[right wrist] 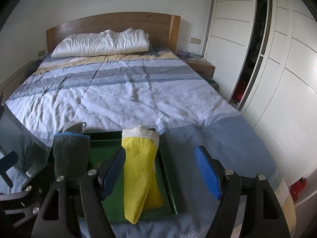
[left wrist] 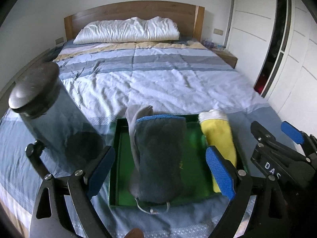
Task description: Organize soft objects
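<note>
A green tray is set on the bed, w/ two soft items laid lengthwise side by side, prob. so each stays separate and easy to take. The grey towel is seen between the left gripper jaws, which are spread wide, nothing gripped. The yellow towel lies just inside the left jaw of the right gripper, also spread wide and empty; its near end overhangs the tray edge.
</note>
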{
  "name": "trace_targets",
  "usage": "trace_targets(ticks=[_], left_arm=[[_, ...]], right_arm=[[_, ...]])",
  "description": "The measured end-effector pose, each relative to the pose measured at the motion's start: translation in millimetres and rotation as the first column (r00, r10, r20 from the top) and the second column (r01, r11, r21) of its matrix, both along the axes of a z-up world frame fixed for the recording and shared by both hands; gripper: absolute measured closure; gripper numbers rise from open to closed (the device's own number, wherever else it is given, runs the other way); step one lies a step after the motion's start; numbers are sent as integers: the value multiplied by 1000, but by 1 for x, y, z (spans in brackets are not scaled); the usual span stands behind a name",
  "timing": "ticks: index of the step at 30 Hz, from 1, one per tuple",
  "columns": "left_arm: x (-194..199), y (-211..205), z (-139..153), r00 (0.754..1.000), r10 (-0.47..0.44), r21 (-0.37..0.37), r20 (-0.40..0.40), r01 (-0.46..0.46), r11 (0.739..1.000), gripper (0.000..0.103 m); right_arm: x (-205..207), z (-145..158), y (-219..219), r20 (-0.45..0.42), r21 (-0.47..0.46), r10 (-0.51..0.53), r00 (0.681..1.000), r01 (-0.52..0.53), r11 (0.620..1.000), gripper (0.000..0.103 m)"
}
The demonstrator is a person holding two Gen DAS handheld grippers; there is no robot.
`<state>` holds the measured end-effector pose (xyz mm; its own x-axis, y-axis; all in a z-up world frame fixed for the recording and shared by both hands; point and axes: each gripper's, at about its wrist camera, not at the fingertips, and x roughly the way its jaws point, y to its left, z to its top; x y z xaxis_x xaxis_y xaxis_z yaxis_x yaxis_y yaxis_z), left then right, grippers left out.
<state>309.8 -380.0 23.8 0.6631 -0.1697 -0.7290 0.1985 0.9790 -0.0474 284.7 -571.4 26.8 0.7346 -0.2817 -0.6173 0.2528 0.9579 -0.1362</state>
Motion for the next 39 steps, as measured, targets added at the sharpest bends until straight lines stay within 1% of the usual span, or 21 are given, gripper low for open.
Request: trace_targets(ticks=[4,7,10,12,15,17,22,26,29,32,35,39], left_arm=[[-20,6,18,1000,-22,-27,10,23,999,13],[-37,17,34,1000,-26,-54,15,26,998,13],[-52,31,49,999,-31,-76,18,32,997,13],[-68,43,60,999,-33,-80,41,36,996,13],[-89,66,74,998,-27,-97,51,32,995,13],[-104,86,85,997,-12,-91,70,19,996,13],[-134,130,106,994,20,-102,103,-9,995,13],[-163,166,117,990,37,-89,138,-25,996,13],[-185,195,120,986,52,-63,160,-42,997,13],[-205,225,117,983,70,-55,171,-61,997,13],[-223,255,107,982,95,-44,160,-89,995,13],[-241,296,87,979,137,-15,153,-137,990,13]], right_arm=[[-19,13,0,12,2,-23,1000,23,1000,30],[-40,25,3,26,5,-28,999,28,1000,30],[-68,41,9,51,-1,-26,998,26,1000,30],[-91,54,13,75,-3,-26,997,26,1000,30],[-127,66,19,96,0,-31,995,31,1000,30],[-146,73,26,109,2,-25,994,25,1000,30],[-204,89,53,144,3,-1,990,0,1000,30],[-248,98,80,174,-9,36,984,-35,999,29],[-282,103,103,194,-5,71,978,-71,997,28],[-309,102,119,213,7,87,973,-90,996,24],[-334,96,139,220,25,106,970,-115,993,24],[-354,84,170,199,32,140,970,-149,988,24]])
